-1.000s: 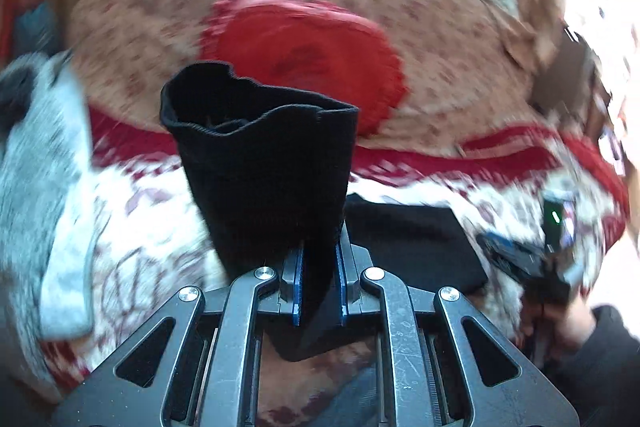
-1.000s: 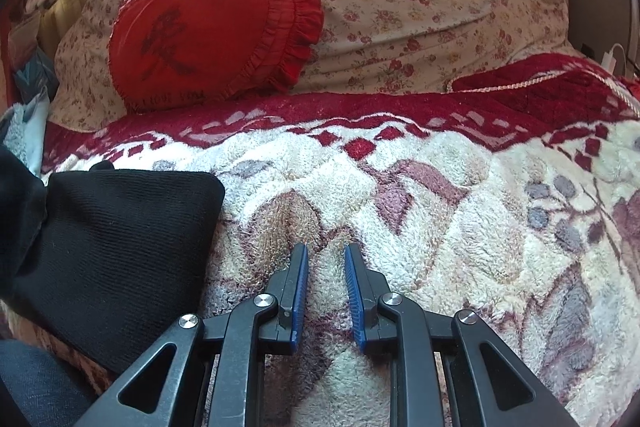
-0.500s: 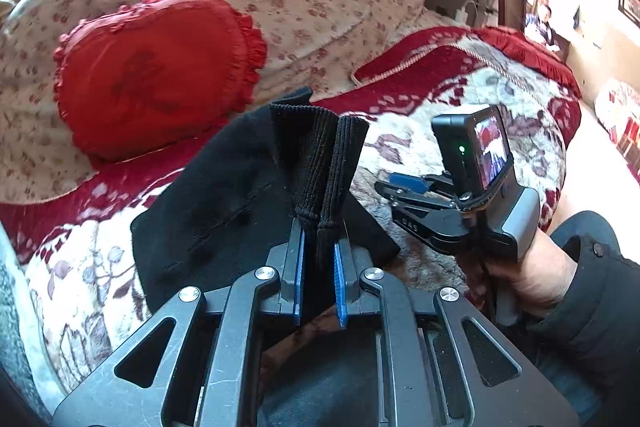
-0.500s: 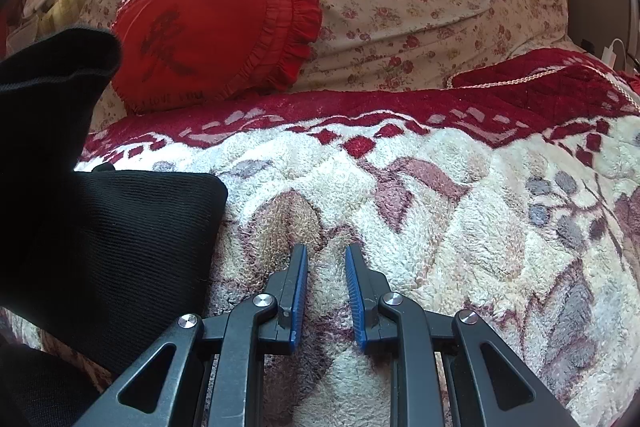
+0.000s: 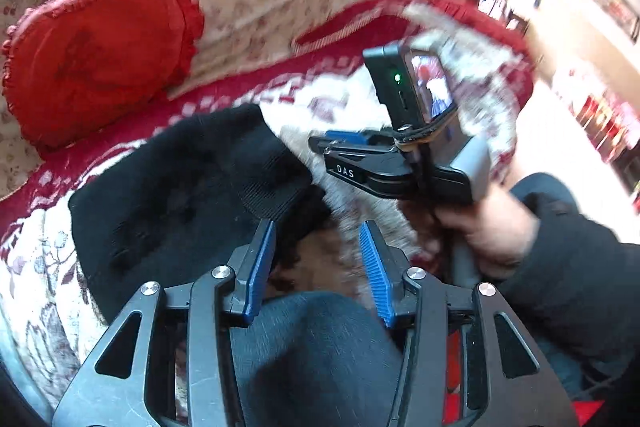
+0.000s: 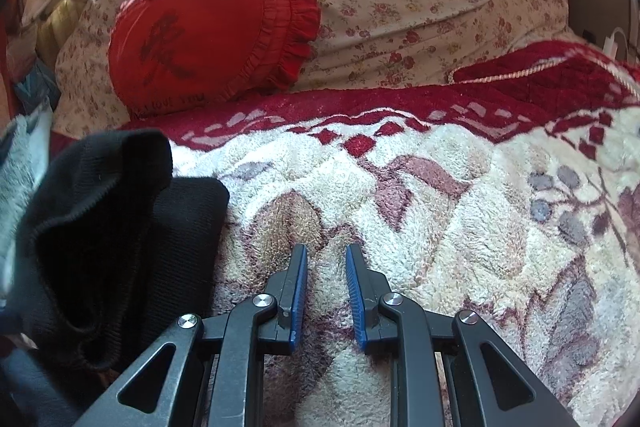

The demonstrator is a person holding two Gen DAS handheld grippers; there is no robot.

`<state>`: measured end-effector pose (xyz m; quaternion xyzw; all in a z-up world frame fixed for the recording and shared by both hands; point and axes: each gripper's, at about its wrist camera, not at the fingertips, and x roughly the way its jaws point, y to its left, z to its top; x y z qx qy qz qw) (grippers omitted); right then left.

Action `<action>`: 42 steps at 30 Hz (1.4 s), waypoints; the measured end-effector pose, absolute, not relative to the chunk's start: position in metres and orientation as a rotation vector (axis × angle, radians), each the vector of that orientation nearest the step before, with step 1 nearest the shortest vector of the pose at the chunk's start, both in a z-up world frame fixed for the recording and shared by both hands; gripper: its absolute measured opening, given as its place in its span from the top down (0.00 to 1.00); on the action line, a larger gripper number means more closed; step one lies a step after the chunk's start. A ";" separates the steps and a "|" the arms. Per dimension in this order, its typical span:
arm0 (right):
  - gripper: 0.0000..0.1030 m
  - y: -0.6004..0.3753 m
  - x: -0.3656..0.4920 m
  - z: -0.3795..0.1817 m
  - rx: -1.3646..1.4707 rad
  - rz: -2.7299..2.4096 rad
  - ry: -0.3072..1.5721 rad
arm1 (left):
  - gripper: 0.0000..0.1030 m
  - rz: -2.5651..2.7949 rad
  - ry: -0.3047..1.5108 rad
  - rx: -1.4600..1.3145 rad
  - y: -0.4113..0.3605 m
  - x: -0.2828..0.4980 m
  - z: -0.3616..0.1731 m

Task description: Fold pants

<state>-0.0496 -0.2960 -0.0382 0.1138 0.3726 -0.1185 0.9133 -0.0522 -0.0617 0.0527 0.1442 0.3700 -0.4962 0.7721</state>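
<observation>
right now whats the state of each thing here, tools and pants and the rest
left tool: open, empty, at the pants' near edge
right tool: slightly open, empty, over the blanket
black pants: lying bunched in a loose fold
blanket: spread flat under the pants
red pillow: propped against the floral backrest

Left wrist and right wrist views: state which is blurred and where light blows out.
Left wrist view: motion-smeared throughout, the red cushion and black pants soft, the room at right overexposed to white. Right wrist view: sharp on the blanket, with fisheye bending at the edges and glare only at the top-left window.
</observation>
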 end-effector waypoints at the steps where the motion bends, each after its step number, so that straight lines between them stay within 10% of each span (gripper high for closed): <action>1: 0.82 -0.298 -0.054 -0.033 0.259 -0.243 0.743 | 0.58 -1.077 0.779 0.274 -0.049 -0.053 0.058; 5: 0.82 -0.289 -0.086 0.016 0.281 -0.062 0.505 | 0.59 -0.989 0.739 0.130 0.007 -0.036 0.059; 11: 0.82 -0.225 -0.100 0.043 0.175 0.450 0.467 | 0.88 -0.868 0.870 -0.010 0.042 -0.001 0.026; 18: 0.75 -0.221 -0.060 -0.022 0.029 0.155 0.791 | 0.92 -0.886 1.029 0.018 0.009 0.026 -0.024; 31: 0.73 -0.254 -0.087 0.032 0.197 0.240 0.586 | 0.92 -0.847 0.789 -0.052 0.041 0.050 0.063; 42: 0.73 -0.238 -0.006 -0.022 0.217 0.191 0.748 | 0.92 -0.659 1.019 0.015 -0.011 0.099 -0.005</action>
